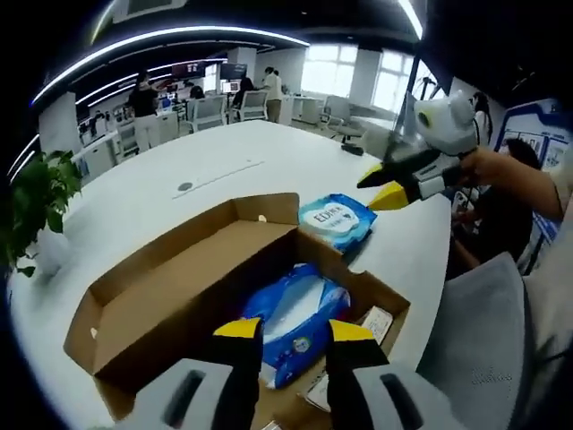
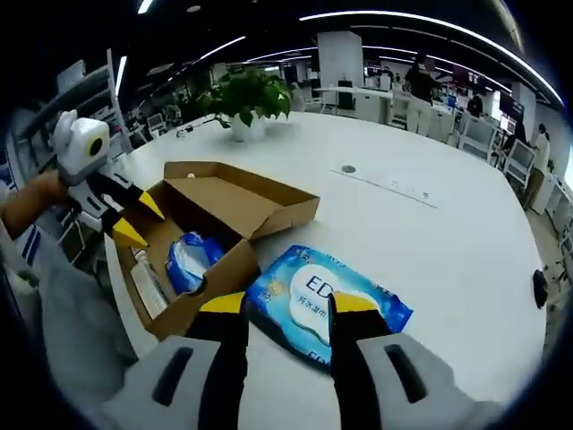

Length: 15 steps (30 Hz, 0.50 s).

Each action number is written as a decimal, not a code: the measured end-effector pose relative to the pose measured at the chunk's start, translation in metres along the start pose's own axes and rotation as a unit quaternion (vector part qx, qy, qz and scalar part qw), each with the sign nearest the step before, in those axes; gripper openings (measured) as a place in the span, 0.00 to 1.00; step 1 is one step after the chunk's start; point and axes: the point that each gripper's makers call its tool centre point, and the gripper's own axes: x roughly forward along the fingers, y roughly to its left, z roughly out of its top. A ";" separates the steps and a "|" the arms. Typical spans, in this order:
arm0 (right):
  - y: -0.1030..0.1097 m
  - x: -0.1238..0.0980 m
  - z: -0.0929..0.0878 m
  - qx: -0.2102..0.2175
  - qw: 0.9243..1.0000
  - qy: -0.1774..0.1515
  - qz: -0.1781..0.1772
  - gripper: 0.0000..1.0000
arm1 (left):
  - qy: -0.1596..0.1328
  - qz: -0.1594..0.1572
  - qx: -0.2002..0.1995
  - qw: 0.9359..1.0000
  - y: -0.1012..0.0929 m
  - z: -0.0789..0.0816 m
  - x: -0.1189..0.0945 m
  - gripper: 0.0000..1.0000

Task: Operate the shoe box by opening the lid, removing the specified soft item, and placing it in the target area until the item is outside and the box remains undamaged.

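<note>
Office space spreads behind the work area: rows of desks and chairs, bright ceiling light strips, large windows, and people standing among the desks far off. A big white table (image 1: 269,166) with a rounded edge carries everything. Its top is smooth and glossy, with a small round grommet (image 1: 184,186) set into it and a potted plant (image 2: 243,97) near its far side.

On the table sits a brown cardboard shoe box (image 1: 179,287) with its lid folded back flat, so the inside is exposed. Inside lies a blue wipes pack (image 1: 291,327) and, beside it against one wall, what looks like a small packet, too blurred to identify. A second wipes pack (image 2: 327,305), blue with white lettering, lies flat on the table just beside the box, outside it.

In the left gripper view, the left gripper (image 1: 294,330) hovers above the box with its yellow-tipped jaws apart and nothing between them. In the right gripper view, the right gripper (image 2: 277,305) hangs over the pack on the table, jaws spread wide, holding nothing. Whether its tips touch the pack I cannot tell. A hand (image 1: 488,166) holds the right gripper from the table's edge.
</note>
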 end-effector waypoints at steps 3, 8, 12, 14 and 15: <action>0.009 0.004 0.003 -0.008 1.000 0.000 0.011 0.33 | 0.015 -0.036 0.023 0.999 -0.009 -0.004 0.007 0.27; 0.023 0.010 0.006 -0.029 0.999 0.005 0.029 0.32 | 0.038 -0.051 0.034 0.997 -0.010 -0.010 0.017 0.26; 0.032 0.015 0.007 -0.039 0.998 0.008 0.040 0.32 | 0.056 -0.065 0.050 0.995 -0.011 -0.014 0.026 0.25; 0.037 0.017 0.008 -0.045 0.998 0.010 0.045 0.32 | 0.067 -0.073 0.060 0.993 -0.013 -0.017 0.030 0.24; 0.040 0.019 0.008 -0.048 0.998 0.012 0.049 0.32 | 0.072 -0.074 0.064 0.993 -0.012 -0.018 0.033 0.24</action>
